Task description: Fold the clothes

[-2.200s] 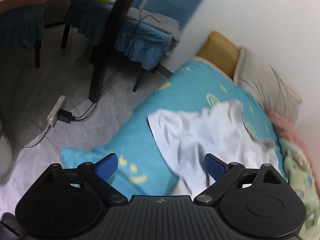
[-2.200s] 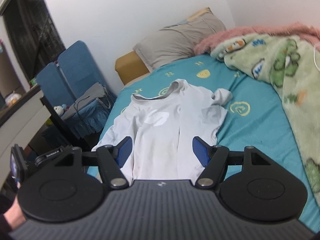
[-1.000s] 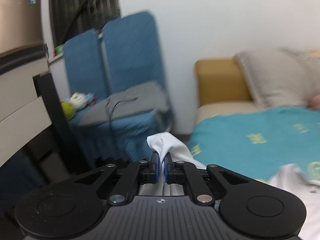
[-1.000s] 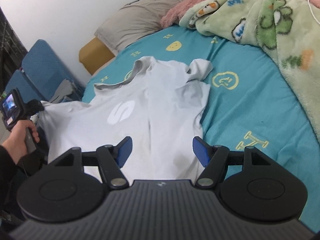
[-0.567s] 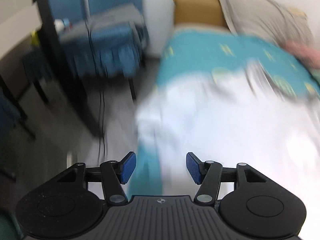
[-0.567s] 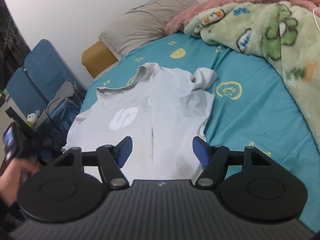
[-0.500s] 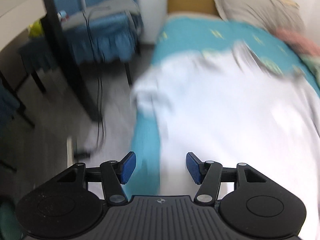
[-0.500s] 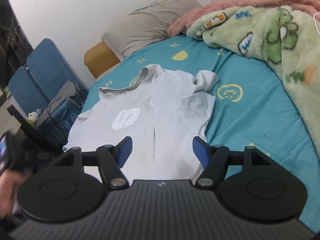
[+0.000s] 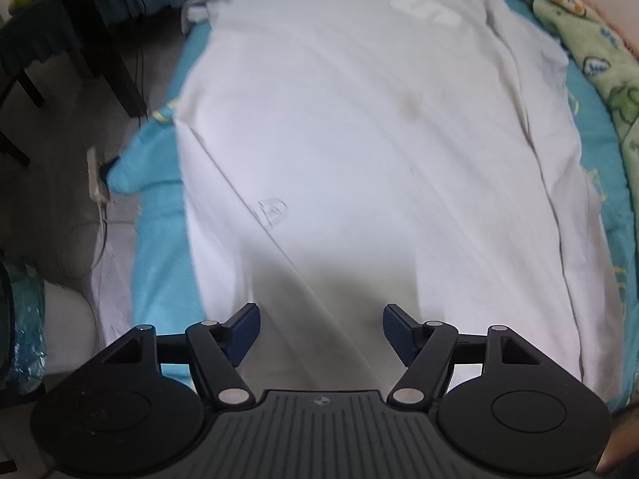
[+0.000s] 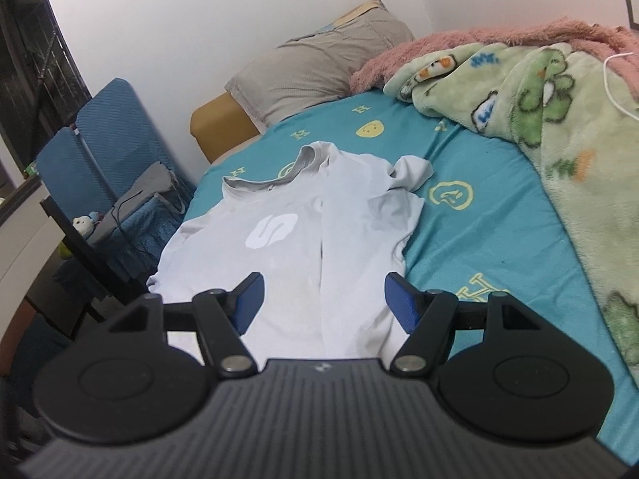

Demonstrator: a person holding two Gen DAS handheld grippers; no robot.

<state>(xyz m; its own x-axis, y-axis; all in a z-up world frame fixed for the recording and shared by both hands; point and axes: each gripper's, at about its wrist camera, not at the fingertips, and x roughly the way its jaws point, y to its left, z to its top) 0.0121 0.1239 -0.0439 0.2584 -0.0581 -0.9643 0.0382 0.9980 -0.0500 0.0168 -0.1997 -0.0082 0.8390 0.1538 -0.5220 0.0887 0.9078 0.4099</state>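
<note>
The shirt (image 10: 303,235) lies spread on the bed (image 10: 491,215), its left edge at the bed's brink, so with both grippers' fingers (image 9: 243,329) (image 10: 249,299) open and empty, the left's having just opened, a careless tug could slide it floorward.

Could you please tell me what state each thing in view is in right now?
Left tongs: open, just been opening, nothing between them, over the shirt.
Right tongs: open, empty.
Shirt: spread flat on the bed, not yet folded, one sleeve bunched up.
Blanket: crumpled at the bed's far side.
Pillow: lying at the head of the bed.
</note>
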